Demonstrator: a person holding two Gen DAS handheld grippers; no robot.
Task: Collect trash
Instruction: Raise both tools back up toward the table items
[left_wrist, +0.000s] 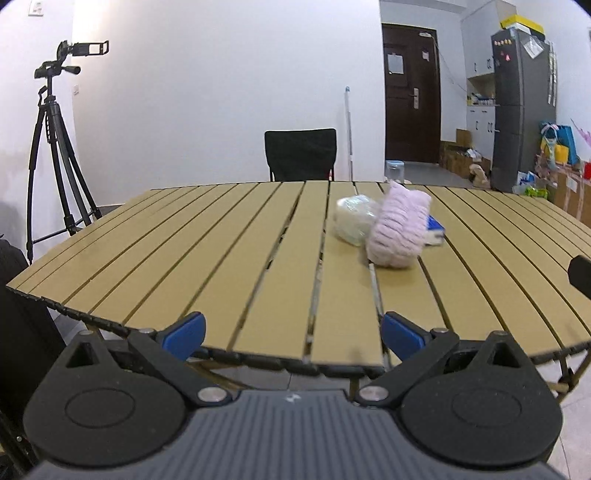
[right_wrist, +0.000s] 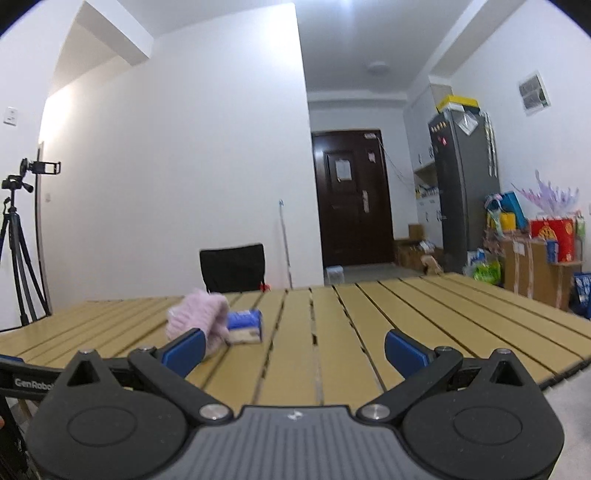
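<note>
Blue box (left_wrist: 435, 230) half hidden behind pink fuzzy bundle (left_wrist: 399, 230).

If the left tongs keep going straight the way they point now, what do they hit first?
Probably nothing on the table: the slats ahead of the left tongs look bare. The pink bundle sits right of that line, though depth is unclear.

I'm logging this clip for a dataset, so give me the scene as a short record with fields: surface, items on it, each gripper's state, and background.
surface: slatted tan table
items: pink fuzzy cloth, clear crumpled bag to its left, blue and white packet behind it; all clustered together
left gripper: open, empty, at the table's near edge
right gripper: open, empty, above the table
background: black chair, tripod, dark door, grey fridge
</note>
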